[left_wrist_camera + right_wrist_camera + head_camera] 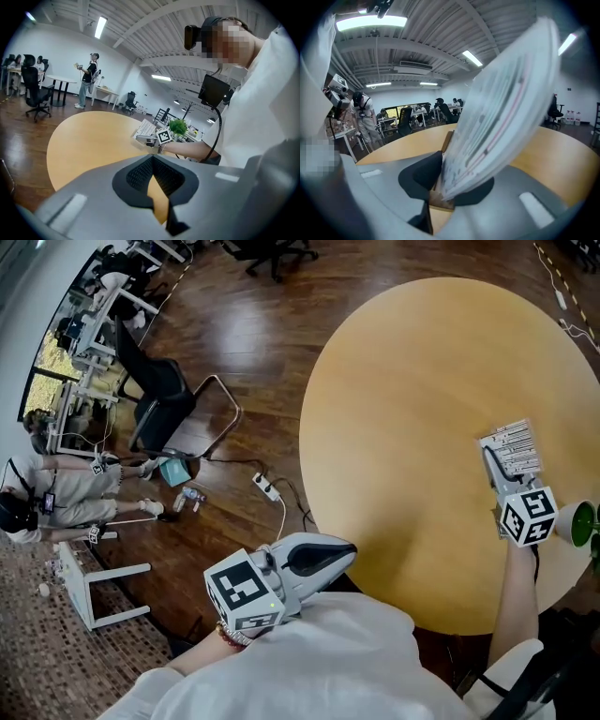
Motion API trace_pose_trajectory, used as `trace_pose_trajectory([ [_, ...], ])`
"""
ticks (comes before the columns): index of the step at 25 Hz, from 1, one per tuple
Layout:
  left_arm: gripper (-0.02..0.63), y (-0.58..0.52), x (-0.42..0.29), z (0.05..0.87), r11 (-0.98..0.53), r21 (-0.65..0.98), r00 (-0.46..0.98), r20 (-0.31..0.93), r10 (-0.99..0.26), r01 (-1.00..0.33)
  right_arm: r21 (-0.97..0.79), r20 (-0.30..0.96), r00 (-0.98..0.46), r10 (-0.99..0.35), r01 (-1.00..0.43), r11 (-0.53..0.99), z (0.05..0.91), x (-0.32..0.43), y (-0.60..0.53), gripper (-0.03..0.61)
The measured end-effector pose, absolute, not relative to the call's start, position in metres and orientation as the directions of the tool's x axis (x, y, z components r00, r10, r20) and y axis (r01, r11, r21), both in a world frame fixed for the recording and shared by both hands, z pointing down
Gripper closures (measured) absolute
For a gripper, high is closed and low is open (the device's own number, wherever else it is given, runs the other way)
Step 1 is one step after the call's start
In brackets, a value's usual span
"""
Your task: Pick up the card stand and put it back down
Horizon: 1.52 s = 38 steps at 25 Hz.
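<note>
Over on the right side of the round pale-wood table (403, 427), the right gripper (491, 463) has its claw pinched tight on the white printed card stand (513, 446) with the little wooden base. From the right gripper view you can see that wooden base wedged right between the two dark pads. The printed card leans up and off to the right and fills most of the shot, pretty blurry tbh. Can't really tell if the base is touching the tabletop or sitting just above it. The stand is near the table's right edge, and just right of that gripper's marker cube there's a small green leafy plant (583, 521) at the rim. The left gripper (345, 549) is nowhere near any of that. It hangs at the near edge of the table, just above the wearer's white shirt (309, 652), well apart from the stand. Its claw is pressed together at the tips with nothing in it. In the left gripper view you just get a sliver of table through the gap behind the pads. Off the table on the left, on the dark wooden floor (253, 343), there's a black office chair (155, 395) and a white power strip (267, 487) with its cable. Farther left is another person (66, 488) in pale clothes.
</note>
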State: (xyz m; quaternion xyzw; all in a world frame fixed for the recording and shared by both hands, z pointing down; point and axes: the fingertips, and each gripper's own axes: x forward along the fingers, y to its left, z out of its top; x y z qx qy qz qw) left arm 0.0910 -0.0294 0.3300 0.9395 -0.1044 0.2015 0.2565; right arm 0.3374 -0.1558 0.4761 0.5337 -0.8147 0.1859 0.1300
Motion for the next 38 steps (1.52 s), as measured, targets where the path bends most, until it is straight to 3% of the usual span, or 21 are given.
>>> trace_pose_trajectory([
  [8,0.619,-0.001,0.060,0.320,-0.877,0.445,0.951,0.306,-0.041,-0.181,-0.204,0.190,-0.399,-0.897,-0.910,0.362,0.359,0.260,-0.053,0.500],
  [14,0.620,0.026,0.047,0.296,-0.920,0.392,0.972,0.217,0.089,-0.003,-0.192,0.077,-0.303,-0.950,-0.939,0.284,0.277,0.200,0.030,0.502],
  [26,0.620,0.062,-0.063,0.225,-0.924,0.329,0.979,-0.012,0.202,0.194,-0.112,0.102,-0.272,-0.957,-0.959,0.261,0.228,0.004,0.123,0.502],
  [38,0.618,0.139,-0.111,0.205,-0.847,0.285,0.892,-0.085,0.445,0.450,-0.020,0.159,-0.226,-0.961,-0.974,0.226,0.191,-0.074,0.177,0.503],
])
